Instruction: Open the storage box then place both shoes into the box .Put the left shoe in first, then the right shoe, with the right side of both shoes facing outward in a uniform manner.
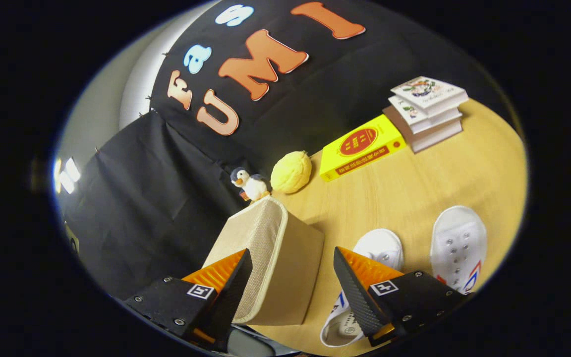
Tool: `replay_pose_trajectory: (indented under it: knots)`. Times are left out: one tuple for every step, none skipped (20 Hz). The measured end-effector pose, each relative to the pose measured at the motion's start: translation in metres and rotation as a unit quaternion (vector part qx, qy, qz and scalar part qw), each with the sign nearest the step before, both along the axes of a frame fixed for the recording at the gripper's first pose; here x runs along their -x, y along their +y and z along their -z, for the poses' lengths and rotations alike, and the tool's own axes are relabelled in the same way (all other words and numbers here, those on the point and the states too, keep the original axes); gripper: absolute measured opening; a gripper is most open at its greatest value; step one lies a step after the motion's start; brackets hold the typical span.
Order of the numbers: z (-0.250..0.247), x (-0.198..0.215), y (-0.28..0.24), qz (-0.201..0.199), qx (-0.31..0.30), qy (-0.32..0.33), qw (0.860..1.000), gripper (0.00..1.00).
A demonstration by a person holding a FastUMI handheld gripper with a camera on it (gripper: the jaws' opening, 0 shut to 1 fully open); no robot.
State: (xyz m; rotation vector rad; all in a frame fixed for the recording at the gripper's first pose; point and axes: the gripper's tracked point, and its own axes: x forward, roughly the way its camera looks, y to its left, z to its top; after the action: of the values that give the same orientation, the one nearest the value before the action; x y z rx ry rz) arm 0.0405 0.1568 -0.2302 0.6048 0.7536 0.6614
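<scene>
Gripper view: open jaws straddle storage box (275,258) on wooden table (414,193).

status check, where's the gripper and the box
Gripper open, fingers straddling the box. Box lid closed. Both shoes on the table, right of the box.

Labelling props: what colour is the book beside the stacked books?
Yellow with a red emblem, gripper view.

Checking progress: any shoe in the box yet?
No. Both shoes lie on the table beside the box; the gripper is open.
</scene>
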Motion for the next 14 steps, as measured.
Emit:
replay_pose_trajectory:
  knots:
    - [0.002, 0.001, 0.006, -0.008, -0.019, 0.015, 1.000, 0.98]
    - [0.004, 0.004, 0.013, -0.016, -0.038, 0.031, 0.999, 0.98]
    - [0.005, 0.005, 0.020, -0.025, -0.057, 0.044, 0.997, 0.98]
    - [0.006, 0.006, 0.027, -0.032, -0.071, 0.055, 0.995, 0.98]
    - [0.007, 0.007, 0.033, -0.041, -0.084, 0.065, 0.994, 0.98]
    - [0.008, 0.011, 0.038, -0.049, -0.096, 0.075, 0.991, 0.98]
    - [0.006, 0.013, 0.045, -0.060, -0.111, 0.085, 0.988, 0.98]
    - [0.004, 0.018, 0.051, -0.072, -0.125, 0.095, 0.985, 0.98]
    - [0.005, 0.022, 0.055, -0.082, -0.132, 0.103, 0.982, 0.98]
    - [0.008, 0.025, 0.060, -0.091, -0.134, 0.112, 0.980, 0.98]
    - [0.012, 0.028, 0.065, -0.100, -0.134, 0.119, 0.979, 0.98]
    - [0.013, 0.031, 0.070, -0.107, -0.139, 0.126, 0.976, 0.98]
    - [0.011, 0.034, 0.074, -0.111, -0.153, 0.137, 0.972, 0.98]
    - [0.006, 0.036, 0.077, -0.111, -0.172, 0.146, 0.968, 0.98]
